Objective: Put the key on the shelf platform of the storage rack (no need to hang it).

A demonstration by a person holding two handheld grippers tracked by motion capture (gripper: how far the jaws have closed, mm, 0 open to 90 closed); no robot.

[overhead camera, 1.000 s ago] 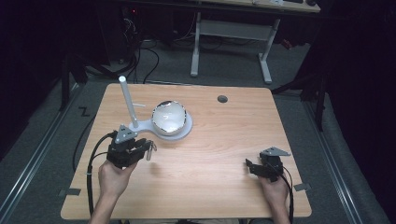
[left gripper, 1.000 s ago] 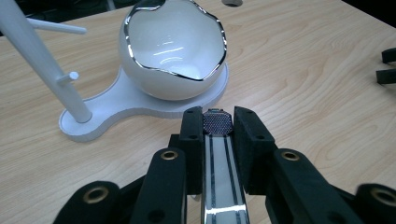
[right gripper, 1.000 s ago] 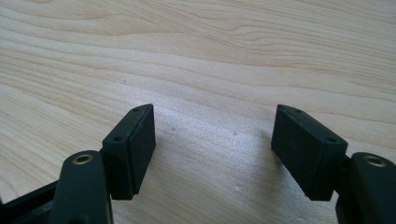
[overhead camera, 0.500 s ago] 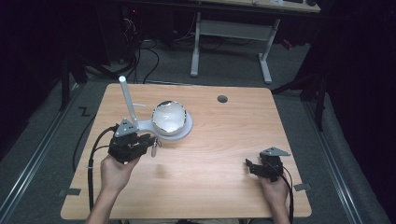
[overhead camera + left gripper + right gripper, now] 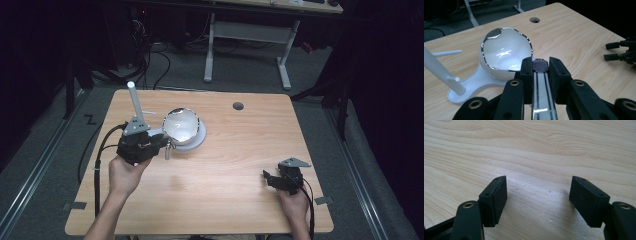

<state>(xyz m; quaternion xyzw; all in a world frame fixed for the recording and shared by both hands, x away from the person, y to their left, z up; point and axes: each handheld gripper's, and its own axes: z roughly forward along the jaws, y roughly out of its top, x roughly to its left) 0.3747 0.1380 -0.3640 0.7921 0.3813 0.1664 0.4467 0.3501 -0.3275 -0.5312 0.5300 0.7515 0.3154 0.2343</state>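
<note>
No text, label, brand, number or sign can be read anywhere in these pictures.
</note>
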